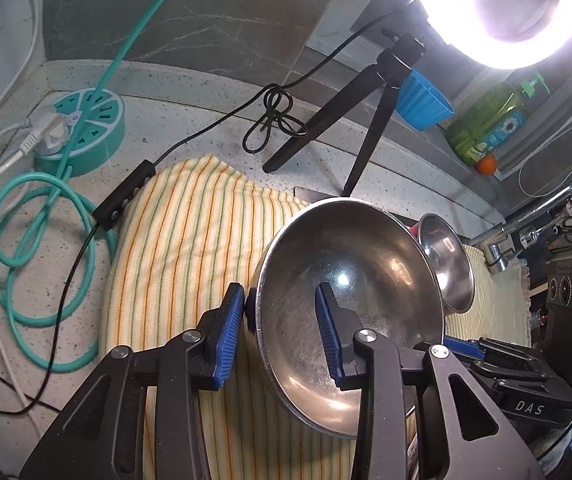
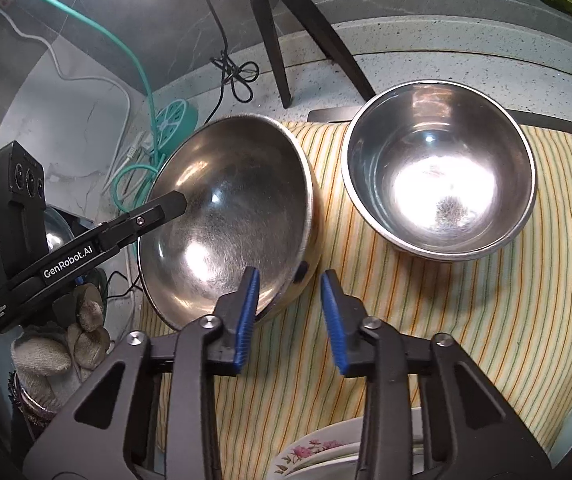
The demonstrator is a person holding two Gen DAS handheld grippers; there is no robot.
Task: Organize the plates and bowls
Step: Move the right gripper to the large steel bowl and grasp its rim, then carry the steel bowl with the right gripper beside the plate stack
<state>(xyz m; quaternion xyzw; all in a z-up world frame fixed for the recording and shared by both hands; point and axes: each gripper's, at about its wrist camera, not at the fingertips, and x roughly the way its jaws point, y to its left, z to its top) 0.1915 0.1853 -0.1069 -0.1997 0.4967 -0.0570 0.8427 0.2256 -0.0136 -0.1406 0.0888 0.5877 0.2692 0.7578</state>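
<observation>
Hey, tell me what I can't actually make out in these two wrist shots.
- Flowered plates, right wrist view: cut off by the bottom edge and the right hand-held gripper.
- Smaller steel bowl, left wrist view: half hidden behind the tilted large bowl.
- Ring light, left wrist view: glare washes out its centre.

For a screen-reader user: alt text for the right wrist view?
A tilted steel bowl sits between two grippers' jaws, left gripper on its far rim, right gripper straddling its near rim. A second bowl rests upright on a striped cloth.
</observation>
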